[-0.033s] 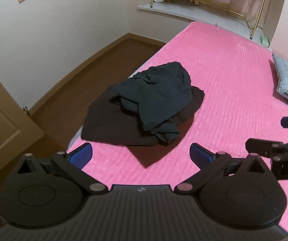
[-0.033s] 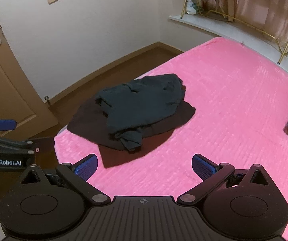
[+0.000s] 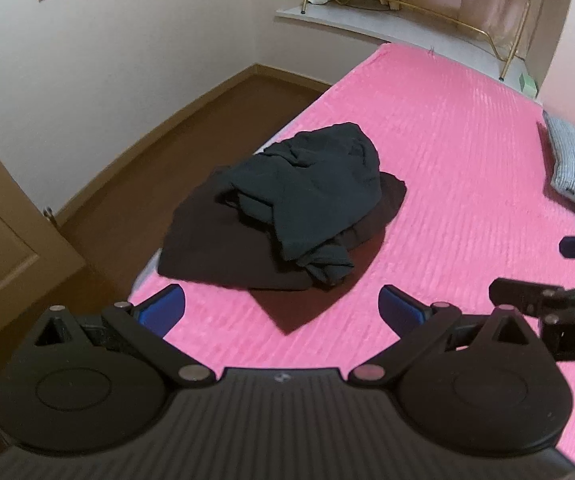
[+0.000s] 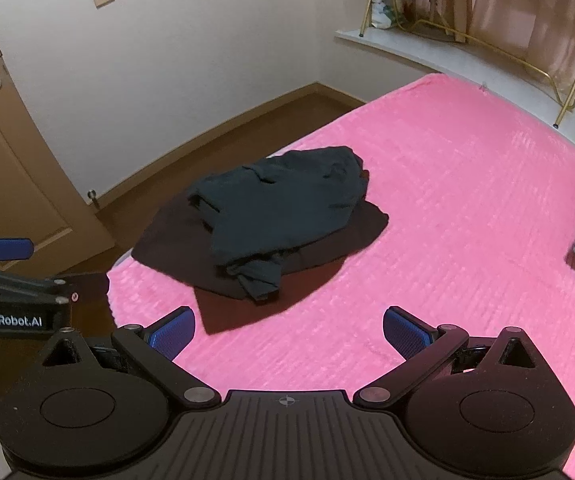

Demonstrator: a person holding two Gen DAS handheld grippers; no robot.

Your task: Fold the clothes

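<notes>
Left wrist view: nothing has really shifted. Your left gripper (image 3: pixel 281 312) hangs over the pink bed (image 3: pixel 447 160), jaws spread wide, gripping nothing. The dark teal garment (image 3: pixel 311 196) sits crumpled on a black garment (image 3: pixel 215 252) near the bed's edge.

Right wrist view: same deal. Your right gripper (image 4: pixel 287 334) is spread and empty, short of the pile. So folding hasn't started; you'd probably grab the teal one first.

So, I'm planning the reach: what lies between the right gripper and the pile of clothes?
Only bare pink bedspread lies between the right gripper, jaws open, and the pile of clothes, as the right wrist view shows.
</notes>
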